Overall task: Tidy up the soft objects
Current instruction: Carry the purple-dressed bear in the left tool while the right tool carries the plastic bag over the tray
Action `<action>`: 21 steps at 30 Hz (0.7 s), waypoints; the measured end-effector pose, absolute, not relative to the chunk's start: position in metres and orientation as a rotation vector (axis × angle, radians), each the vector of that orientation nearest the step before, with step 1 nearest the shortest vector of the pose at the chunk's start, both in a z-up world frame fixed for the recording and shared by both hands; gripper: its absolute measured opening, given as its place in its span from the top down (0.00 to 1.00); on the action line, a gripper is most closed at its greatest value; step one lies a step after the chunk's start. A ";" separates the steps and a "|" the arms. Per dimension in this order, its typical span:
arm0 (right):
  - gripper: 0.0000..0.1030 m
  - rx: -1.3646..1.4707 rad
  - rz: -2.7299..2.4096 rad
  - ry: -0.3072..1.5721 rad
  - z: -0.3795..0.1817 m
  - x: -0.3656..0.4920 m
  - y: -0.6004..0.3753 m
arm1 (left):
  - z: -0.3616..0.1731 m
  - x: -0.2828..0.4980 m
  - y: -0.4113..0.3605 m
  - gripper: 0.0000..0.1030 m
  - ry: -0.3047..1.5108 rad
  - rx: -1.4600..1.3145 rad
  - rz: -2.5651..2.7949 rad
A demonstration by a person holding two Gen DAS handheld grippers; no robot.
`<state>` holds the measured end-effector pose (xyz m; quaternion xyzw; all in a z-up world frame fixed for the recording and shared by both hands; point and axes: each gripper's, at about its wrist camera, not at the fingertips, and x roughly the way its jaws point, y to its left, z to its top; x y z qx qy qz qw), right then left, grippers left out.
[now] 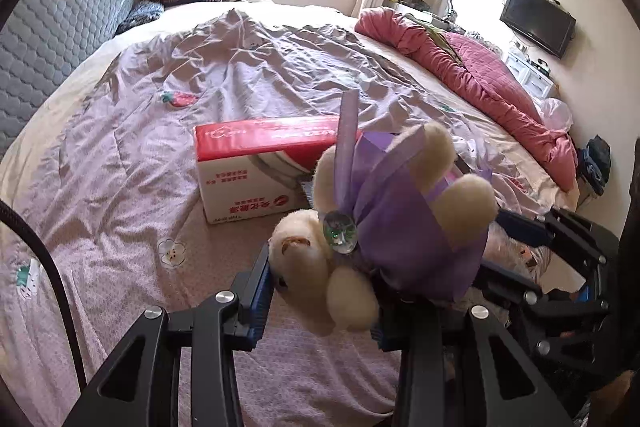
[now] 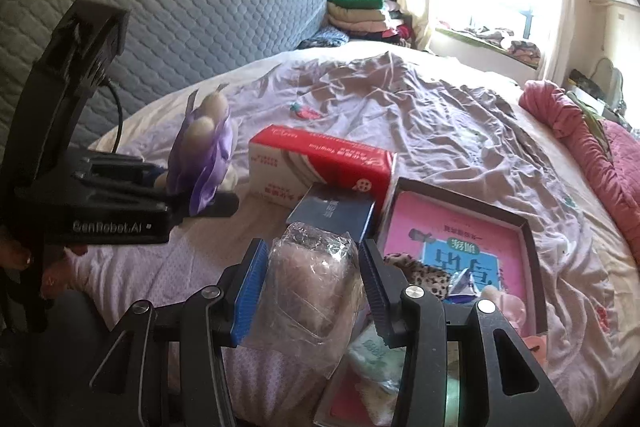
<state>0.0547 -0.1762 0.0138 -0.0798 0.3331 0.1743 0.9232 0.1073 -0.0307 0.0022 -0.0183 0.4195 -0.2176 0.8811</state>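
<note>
My left gripper is shut on a cream plush bear in a purple dress, held upside down above the bed. The bear also shows in the right wrist view, at the left gripper's tip. My right gripper is shut on a soft pink item in a clear plastic bag. In the left wrist view the right gripper reaches in from the right behind the bear.
A red and white box lies on the purple quilt, also in the right wrist view. A dark small box and an open tray with a pink book and soft items sit beside it. A rolled red quilt lies at right.
</note>
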 end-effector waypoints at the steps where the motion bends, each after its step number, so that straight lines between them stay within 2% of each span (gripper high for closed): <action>1: 0.53 -0.160 0.356 0.680 0.016 0.054 -0.178 | 0.003 0.106 -0.033 0.61 0.873 -0.032 -0.454; 13: 0.53 -0.092 0.277 0.626 0.037 0.042 -0.226 | 0.015 0.096 -0.068 0.61 0.856 0.015 -0.472; 21: 0.53 0.036 0.144 0.606 0.043 0.036 -0.293 | 0.009 0.094 -0.114 0.61 0.892 0.054 -0.521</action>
